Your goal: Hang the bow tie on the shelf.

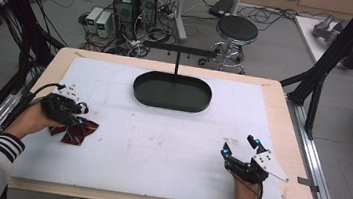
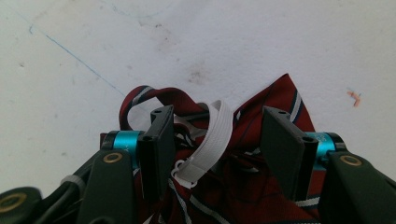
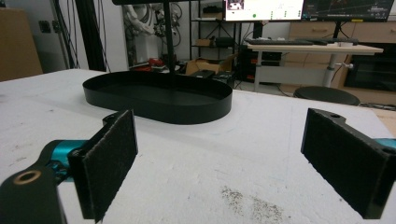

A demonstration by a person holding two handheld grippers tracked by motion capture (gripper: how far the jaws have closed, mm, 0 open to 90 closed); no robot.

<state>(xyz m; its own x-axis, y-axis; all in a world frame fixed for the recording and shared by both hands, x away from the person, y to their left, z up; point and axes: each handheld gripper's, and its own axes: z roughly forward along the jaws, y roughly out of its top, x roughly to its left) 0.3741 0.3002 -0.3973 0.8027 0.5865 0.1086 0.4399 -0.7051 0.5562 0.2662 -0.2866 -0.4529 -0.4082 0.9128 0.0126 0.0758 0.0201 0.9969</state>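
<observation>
A white mat (image 1: 159, 143) covers a wooden table (image 1: 280, 141), leaving a bare wood border on every side. At 12 o'clock on the mat stands a black oval tray (image 1: 172, 92) with a thin upright post and crossbar.

At 9 o'clock, close to the mat's left edge, the left gripper (image 1: 74, 118) sits over a crumpled dark red striped cloth (image 1: 79, 131). In the left gripper view, its jaws stand partly open, one on each side of the cloth (image 2: 261, 140), with a white elastic band (image 2: 212, 140) lying between them. The jaws do not yet pinch the fabric.

At 4 o'clock, near the mat's right and near edges, the right gripper (image 1: 241, 146) rests low, jaws spread wide and holding nothing. In the right gripper view, it points toward the tray (image 3: 159, 100) at 12 o'clock.

The middle of the mat, between the two grippers and in front of the tray, is open white surface with faint smudges.
</observation>
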